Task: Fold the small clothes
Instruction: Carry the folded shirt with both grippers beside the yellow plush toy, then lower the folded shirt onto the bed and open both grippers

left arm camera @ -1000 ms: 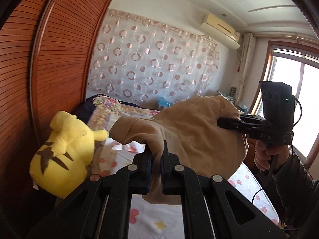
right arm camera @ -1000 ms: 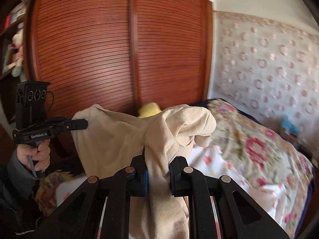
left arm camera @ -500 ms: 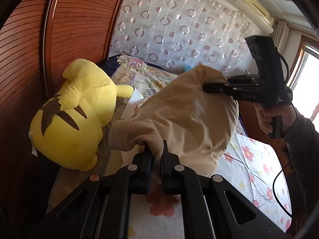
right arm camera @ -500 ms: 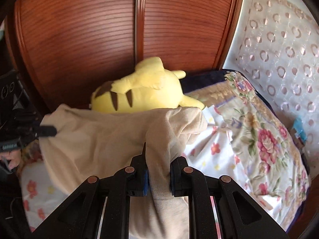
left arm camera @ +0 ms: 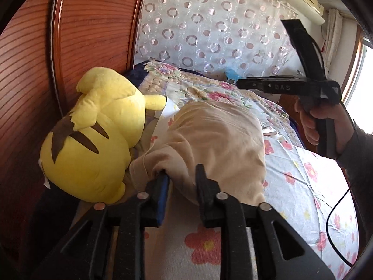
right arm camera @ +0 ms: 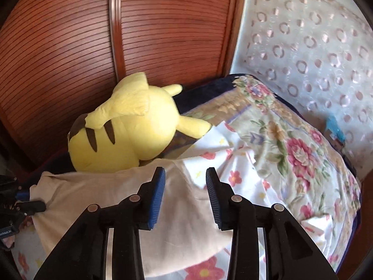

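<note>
A beige garment (left arm camera: 216, 140) lies bunched on the white flowered sheet (left arm camera: 303, 186) of a bed. My left gripper (left arm camera: 183, 175) stands low over its near edge. Its jaws are opening, a fold of the cloth still lies loosely between them, and the blue pad on the left finger shows bare. In the right wrist view the garment (right arm camera: 93, 193) is spread flat under my right gripper (right arm camera: 185, 175), whose jaws are opening with nothing pinched between them. In the left wrist view the right gripper (left arm camera: 241, 84) hovers above the cloth's far end, in a person's hand (left arm camera: 312, 121).
A big yellow plush toy (left arm camera: 98, 135) lies against the wooden slatted doors (left arm camera: 35, 70), touching the garment's left side. A floral quilt (right arm camera: 291, 140) covers the far part of the bed, under a circle-patterned curtain (left arm camera: 209, 23). A black cable (left arm camera: 333, 210) hangs from the right hand.
Both grippers came down and carried the garment from the air onto the bed. Both pairs of jaws, shut on the cloth before, have parted and the cloth has slipped out of the right one.
</note>
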`<state>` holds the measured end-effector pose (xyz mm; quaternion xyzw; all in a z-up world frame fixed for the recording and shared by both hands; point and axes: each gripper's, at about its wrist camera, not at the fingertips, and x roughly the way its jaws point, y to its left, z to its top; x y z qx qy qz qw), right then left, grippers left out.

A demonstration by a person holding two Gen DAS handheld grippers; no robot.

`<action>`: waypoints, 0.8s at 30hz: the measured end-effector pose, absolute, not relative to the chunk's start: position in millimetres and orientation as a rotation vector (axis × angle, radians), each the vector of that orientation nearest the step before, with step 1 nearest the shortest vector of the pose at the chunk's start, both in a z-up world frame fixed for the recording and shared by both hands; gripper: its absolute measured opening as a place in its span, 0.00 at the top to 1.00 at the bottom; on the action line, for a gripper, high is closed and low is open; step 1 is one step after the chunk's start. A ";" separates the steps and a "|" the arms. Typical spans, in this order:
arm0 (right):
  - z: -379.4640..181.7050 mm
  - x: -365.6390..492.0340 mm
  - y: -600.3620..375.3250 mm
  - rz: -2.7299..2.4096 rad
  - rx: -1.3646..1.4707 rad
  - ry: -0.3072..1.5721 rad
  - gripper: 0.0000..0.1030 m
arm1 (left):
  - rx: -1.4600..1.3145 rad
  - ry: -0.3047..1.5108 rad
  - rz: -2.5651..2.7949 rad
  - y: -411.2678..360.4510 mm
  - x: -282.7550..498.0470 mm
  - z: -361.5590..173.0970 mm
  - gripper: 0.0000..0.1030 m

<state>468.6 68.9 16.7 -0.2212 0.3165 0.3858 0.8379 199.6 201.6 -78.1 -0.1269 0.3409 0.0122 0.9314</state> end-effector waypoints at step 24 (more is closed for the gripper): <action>26.2 181.5 -138.5 0.518 -0.129 0.520 0.46 | -0.086 0.584 -0.176 72.6 134.2 -27.3 0.25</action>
